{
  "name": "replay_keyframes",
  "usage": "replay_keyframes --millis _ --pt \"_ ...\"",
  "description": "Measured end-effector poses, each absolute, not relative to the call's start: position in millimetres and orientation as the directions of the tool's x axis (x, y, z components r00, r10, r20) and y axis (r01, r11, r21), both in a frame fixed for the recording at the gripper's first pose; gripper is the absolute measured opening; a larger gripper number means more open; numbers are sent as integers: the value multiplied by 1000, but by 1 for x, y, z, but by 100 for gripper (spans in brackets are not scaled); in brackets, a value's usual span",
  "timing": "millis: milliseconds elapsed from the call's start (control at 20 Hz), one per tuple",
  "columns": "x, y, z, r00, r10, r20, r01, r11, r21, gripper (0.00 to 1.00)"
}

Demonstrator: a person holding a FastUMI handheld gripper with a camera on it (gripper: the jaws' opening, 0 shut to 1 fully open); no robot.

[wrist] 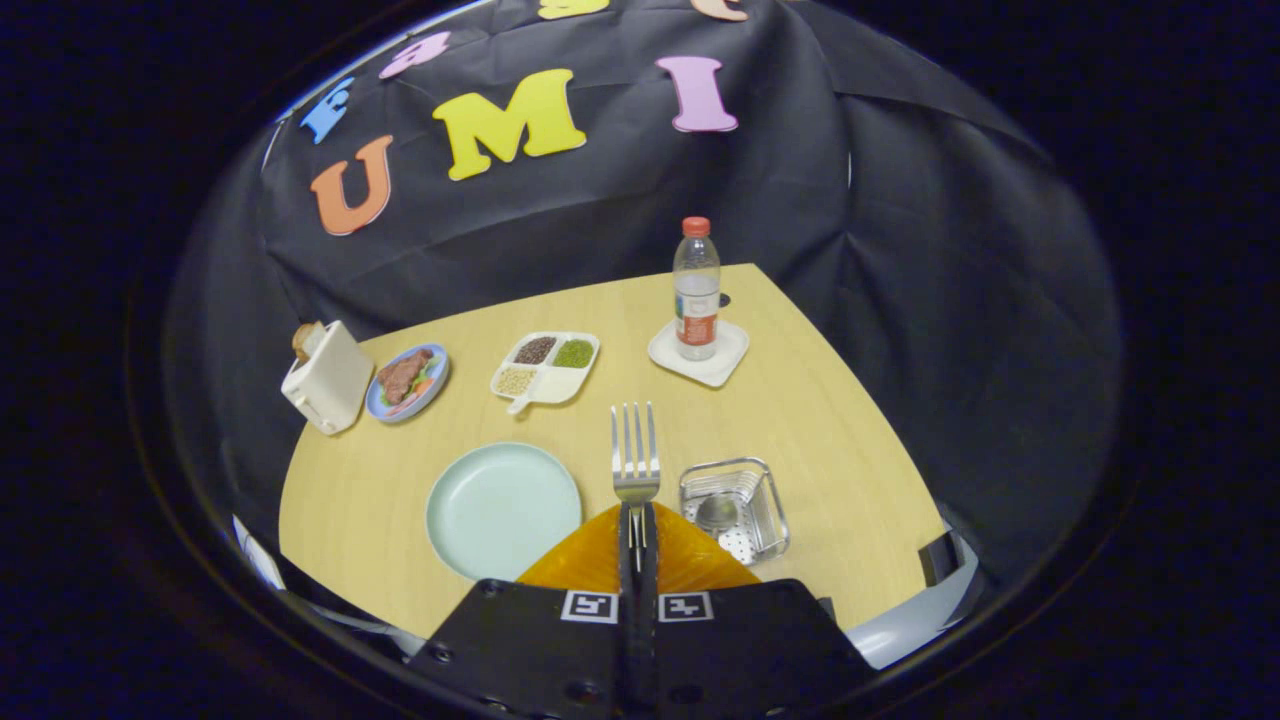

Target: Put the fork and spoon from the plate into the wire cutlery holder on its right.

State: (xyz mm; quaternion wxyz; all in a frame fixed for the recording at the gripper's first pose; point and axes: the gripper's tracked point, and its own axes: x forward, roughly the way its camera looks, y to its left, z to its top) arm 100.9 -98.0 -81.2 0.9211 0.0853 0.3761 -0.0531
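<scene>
Above the table (830, 440), the gripper (637, 535) clamps the fork (635, 455) by its handle, tines forward, between the bare plate (503, 510) and the wire cutlery holder (733, 507); the spoon (717, 513) lies inside, its handle hard to make out.

Pale green plate (503, 510), silver fork (636, 455), wood-grain tan table (830, 440), red-capped clear bottle (696, 290).

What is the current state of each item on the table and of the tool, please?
tool: shut on fork
fork: held, tines pointing forward, above the table
plate: empty
wire cutlery holder: upright, spoon inside
spoon: in the holder
water bottle: upright, capped, on a square coaster
divided tray: three compartments filled
toaster: bread sticking out
</scene>
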Motion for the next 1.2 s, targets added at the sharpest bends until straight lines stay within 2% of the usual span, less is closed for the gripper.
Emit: replay_keyframes --millis 550,850,900,1050,1150,1200 --pt "90 -146 -130 624 -50 -780 214 971 108 0" --pt "88 -143 -125 642 -34 -766 209 969 132 0" --pt "88 -143 -124 648 -38 -761 212 968 132 7" --pt "87 -145 -113 670 -40 -742 213 967 141 2" --pt "88 -146 -111 682 -50 -729 219 966 138 18" --pt "88 -145 -107 691 -47 -721 217 966 144 21"
